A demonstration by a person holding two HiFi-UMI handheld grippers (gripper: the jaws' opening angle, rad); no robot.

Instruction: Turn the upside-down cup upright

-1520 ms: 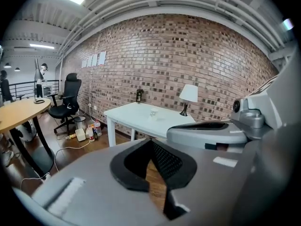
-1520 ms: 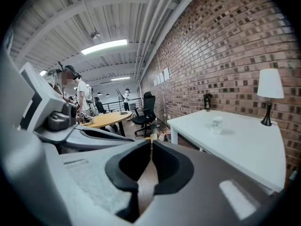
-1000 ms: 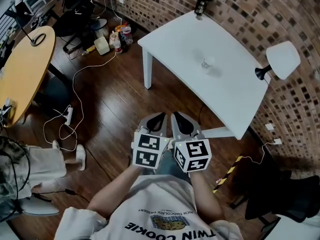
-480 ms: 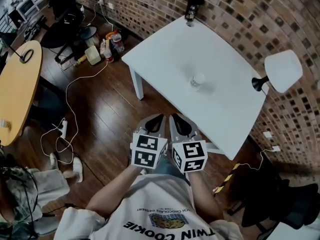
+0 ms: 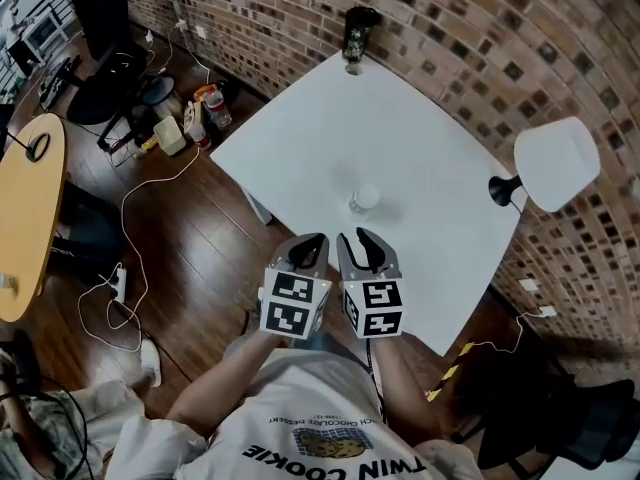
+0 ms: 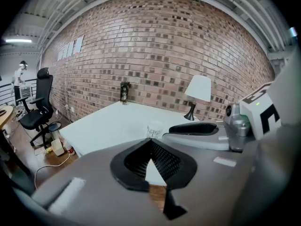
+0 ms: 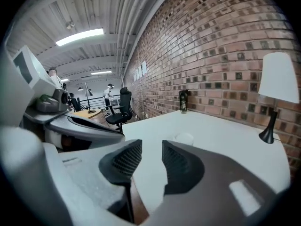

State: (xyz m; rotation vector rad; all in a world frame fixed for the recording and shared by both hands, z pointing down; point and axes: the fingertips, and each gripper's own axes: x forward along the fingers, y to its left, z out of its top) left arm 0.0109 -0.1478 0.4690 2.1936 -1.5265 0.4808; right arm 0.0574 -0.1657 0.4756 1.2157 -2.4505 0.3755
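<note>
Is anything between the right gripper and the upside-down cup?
Nothing visible: only bare white table lies between the right gripper, whose empty jaws have just been opening, and the clear upside-down cup. The black can stands at the far corner.

- A white square table [image 5: 300, 138] fills the centre of the head view, backed by a brick wall [image 5: 480, 38] across the top and right.
- A dark can [image 5: 356, 28] stands upright at the table's far corner, top centre.
- A black lamp with a white shade [image 5: 555, 163] stands at the table's right edge.
- On the dark wooden floor [image 5: 200, 238] at left, a white cable [image 5: 124, 208] loops to a power strip [image 5: 119, 281].
- A round yellow table [image 5: 25, 228] sits at the left edge, with a black office chair [image 5: 100, 18] at upper left.
</note>
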